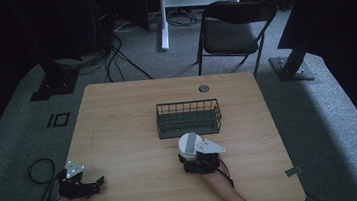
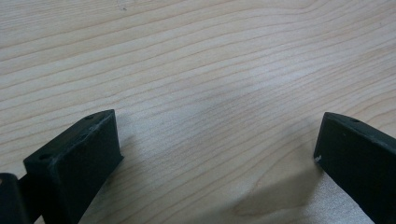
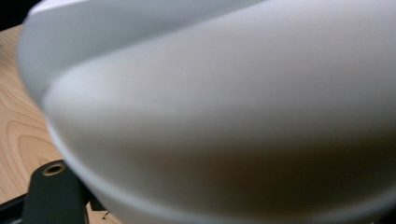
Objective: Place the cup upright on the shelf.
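Right gripper [image 1: 192, 152] clenched around a white round container [image 1: 189, 142], near the middle of the table [image 1: 120, 137], just short of the near wall of a dark wire basket [image 1: 188, 118]. In the right gripper view, container's white curved side [image 3: 224, 116] pressed close against the lens, 1 black jaw visible at lower left. Left gripper [image 1: 94, 182] near the table's front left corner, its 2 jaws spread wide, holding nothing, bare wood [image 2: 210, 84] between them.

Dim room, grey carpet [image 1: 319, 116], black folding chair [image 1: 232, 29]
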### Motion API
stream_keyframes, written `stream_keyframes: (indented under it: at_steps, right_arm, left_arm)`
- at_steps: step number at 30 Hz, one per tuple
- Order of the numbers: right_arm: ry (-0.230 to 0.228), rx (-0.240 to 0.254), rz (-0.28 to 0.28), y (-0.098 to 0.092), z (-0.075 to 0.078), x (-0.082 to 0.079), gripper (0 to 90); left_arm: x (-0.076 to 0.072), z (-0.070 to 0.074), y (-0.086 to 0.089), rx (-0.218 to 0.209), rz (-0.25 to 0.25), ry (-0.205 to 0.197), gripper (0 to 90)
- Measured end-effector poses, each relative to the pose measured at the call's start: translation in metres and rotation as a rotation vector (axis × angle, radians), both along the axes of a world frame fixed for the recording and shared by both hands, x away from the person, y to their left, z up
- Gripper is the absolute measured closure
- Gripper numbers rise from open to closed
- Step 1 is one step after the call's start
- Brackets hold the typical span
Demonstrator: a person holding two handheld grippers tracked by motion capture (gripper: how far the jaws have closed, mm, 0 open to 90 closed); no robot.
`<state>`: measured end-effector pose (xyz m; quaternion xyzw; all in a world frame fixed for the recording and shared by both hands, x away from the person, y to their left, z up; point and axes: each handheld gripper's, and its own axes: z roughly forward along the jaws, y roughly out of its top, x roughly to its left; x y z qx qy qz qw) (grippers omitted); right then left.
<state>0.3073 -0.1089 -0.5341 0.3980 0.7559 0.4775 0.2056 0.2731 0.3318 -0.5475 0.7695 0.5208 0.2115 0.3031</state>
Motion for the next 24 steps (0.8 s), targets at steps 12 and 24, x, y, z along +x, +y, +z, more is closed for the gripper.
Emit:
stream_keyframes:
  at_steps: [12,24]
  right_arm:
    - [-0.025,0.027,0.003,-0.005,0.014,0.0,17.5]
    - [-0.059,0.048,0.008,-0.004,0.042,0.007,17.5]
  left_arm:
    - [0.0,0.0,0.0,0.0,0.0,0.0,0.6]
    - [0.0,0.0,0.0,0.0,0.0,0.0,0.6]
